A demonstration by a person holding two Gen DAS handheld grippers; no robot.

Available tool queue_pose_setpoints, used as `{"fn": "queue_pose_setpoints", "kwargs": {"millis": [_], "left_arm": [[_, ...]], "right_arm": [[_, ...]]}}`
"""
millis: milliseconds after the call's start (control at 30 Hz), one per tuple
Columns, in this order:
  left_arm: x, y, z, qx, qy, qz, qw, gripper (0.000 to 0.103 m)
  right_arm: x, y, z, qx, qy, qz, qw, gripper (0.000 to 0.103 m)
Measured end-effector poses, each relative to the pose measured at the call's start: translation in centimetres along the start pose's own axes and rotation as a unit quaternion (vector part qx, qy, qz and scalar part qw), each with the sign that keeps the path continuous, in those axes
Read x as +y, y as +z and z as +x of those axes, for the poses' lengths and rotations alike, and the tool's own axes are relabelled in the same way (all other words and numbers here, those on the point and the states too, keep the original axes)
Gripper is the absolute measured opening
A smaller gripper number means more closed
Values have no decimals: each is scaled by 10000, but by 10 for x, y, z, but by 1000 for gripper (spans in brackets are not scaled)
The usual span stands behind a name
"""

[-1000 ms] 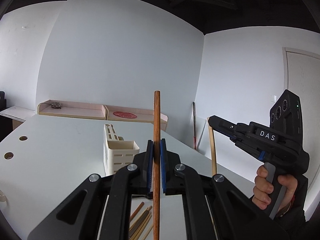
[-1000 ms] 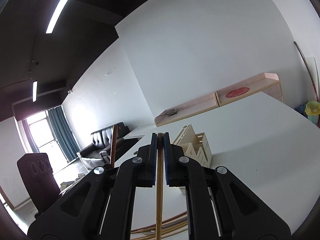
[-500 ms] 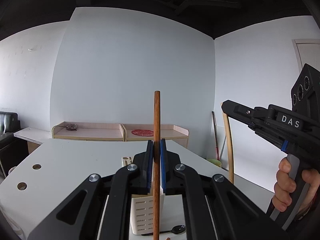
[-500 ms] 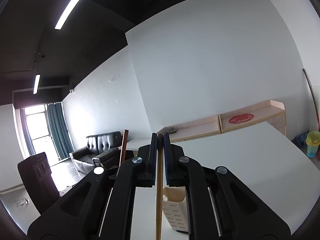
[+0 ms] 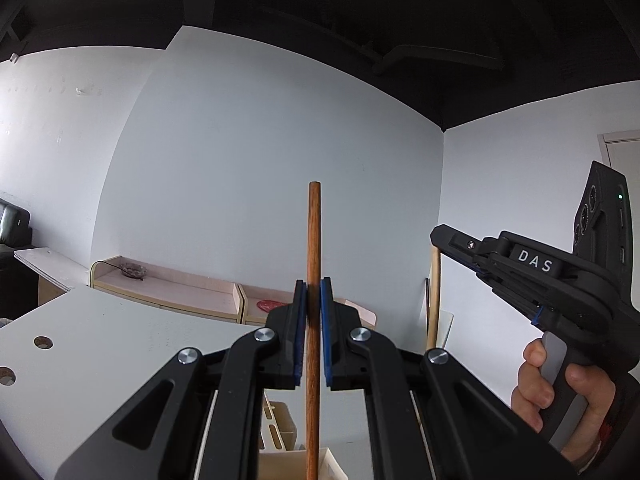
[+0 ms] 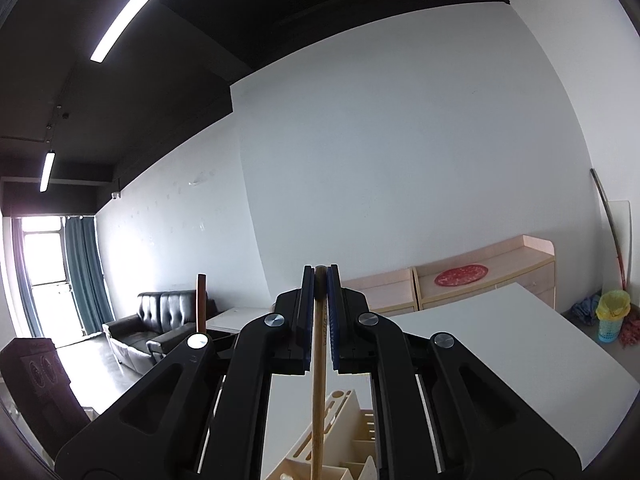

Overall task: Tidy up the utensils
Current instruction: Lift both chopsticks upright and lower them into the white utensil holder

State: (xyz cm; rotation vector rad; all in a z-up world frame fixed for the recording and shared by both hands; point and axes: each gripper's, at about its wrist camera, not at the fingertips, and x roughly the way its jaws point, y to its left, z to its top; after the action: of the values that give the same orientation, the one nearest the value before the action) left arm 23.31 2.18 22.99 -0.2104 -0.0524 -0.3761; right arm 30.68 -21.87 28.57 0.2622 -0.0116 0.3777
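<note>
The left gripper (image 5: 313, 292) pinched a dark chopstick (image 5: 313, 320) upright; the right gripper (image 6: 320, 280) pinched a pale chopstick (image 6: 319, 380), both above the cream utensil holder (image 6: 352, 444) (partly hidden). Either stick could have missed its slot if tilted while descending.

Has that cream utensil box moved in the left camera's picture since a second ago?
Yes in the picture: the utensil holder slid down to the bottom edge, though it keeps its place on the white table.

Both wrist views look level along their fingers, close above the white table (image 5: 100, 344) – sharing the cream holder (image 6: 344, 436) – and far wall cabinets (image 6: 492, 268).
</note>
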Motion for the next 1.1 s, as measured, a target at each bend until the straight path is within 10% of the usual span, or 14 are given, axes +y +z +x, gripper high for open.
{"fn": "queue_pose_setpoints", "kwargs": {"millis": [400,1100], "left_arm": [[20,2,11,-216,-116,-572,9981,7],[14,-36,13,-29,378,278,9989,7]], "right_arm": [[-11,10,33,-354,-192,55,9992,6],[6,-40,38,-39,-23,-520,9986,6]]}}
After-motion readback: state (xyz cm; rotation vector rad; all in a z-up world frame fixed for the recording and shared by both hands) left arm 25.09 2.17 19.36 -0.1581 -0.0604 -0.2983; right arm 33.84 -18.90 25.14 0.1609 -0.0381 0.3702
